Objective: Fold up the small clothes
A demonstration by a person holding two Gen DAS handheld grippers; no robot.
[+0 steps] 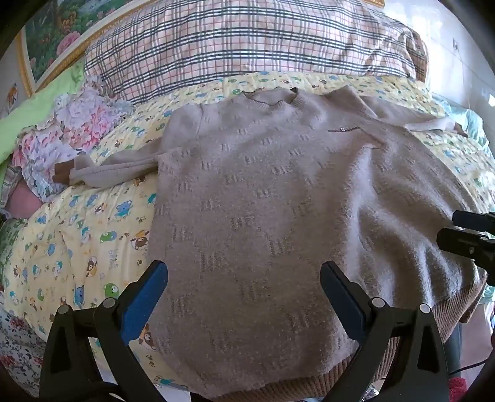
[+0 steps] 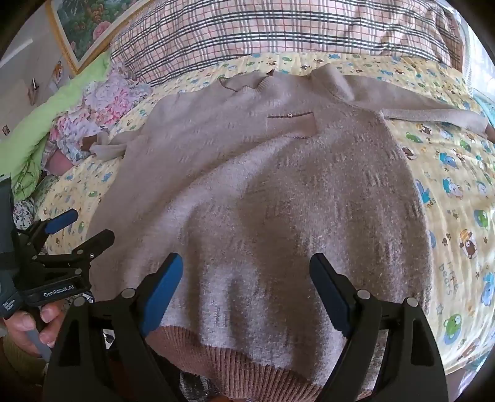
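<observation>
1. We've got the beige sweater (image 1: 278, 191) lying flat, front up, on the yellow bear-print quilt (image 1: 77, 247), both sleeves out to the sides.
2. Our left gripper (image 1: 244, 290) hangs over the hem end, jaws spread wide, pinching nothing.
3. Right gripper (image 2: 246, 284) is the same: wide apart above the ribbed hem (image 2: 235, 368), nothing between its pads.
4. A plaid pillow (image 1: 235, 43) sits past the collar.

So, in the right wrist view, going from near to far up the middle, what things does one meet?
Brown ribbed hem → fuzzy beige knitted sweater body → brown-trimmed chest pocket → sweater neckline → yellow cartoon-bear quilt → pink-and-grey plaid pillow.
</observation>
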